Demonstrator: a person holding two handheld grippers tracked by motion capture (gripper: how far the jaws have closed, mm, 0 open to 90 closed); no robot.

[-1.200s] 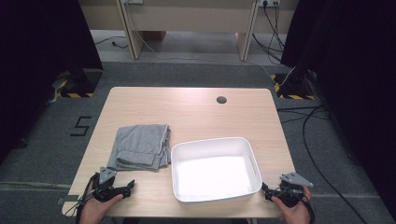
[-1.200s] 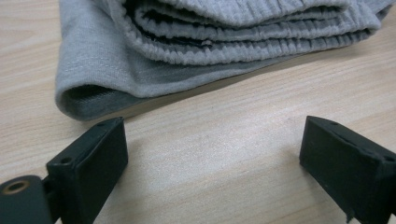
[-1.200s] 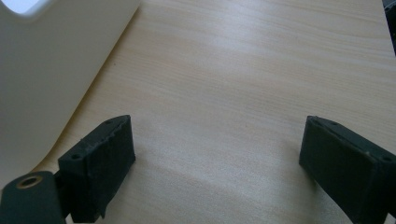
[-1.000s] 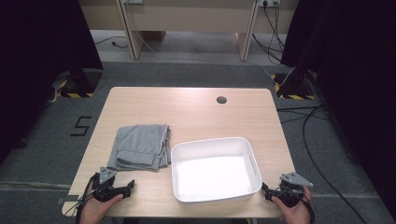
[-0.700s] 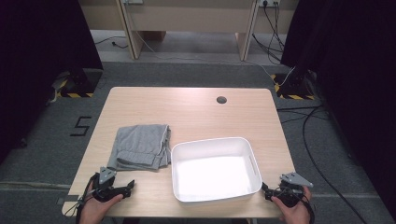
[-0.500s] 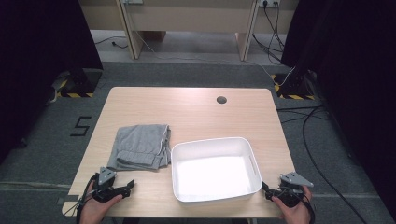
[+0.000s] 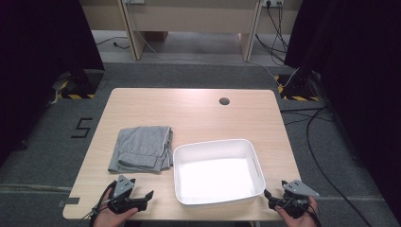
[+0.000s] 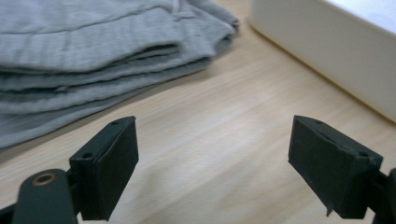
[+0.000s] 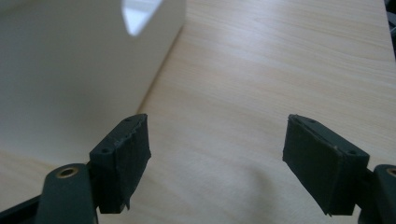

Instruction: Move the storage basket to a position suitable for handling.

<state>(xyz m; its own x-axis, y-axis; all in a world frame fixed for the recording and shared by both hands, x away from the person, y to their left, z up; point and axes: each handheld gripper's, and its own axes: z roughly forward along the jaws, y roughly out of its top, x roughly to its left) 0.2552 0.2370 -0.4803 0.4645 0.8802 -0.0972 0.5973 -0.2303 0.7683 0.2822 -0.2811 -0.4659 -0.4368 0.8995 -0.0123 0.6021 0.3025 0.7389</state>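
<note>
High view: left gripper and right gripper are held at the near edge of the table, flanking the white tub; folded grey cloth lies left of it.
Left gripper view: jaws released, just been closing, nothing between; cloth ahead.
Right gripper view: jaws released, just been closing, empty; tub at left.
</note>
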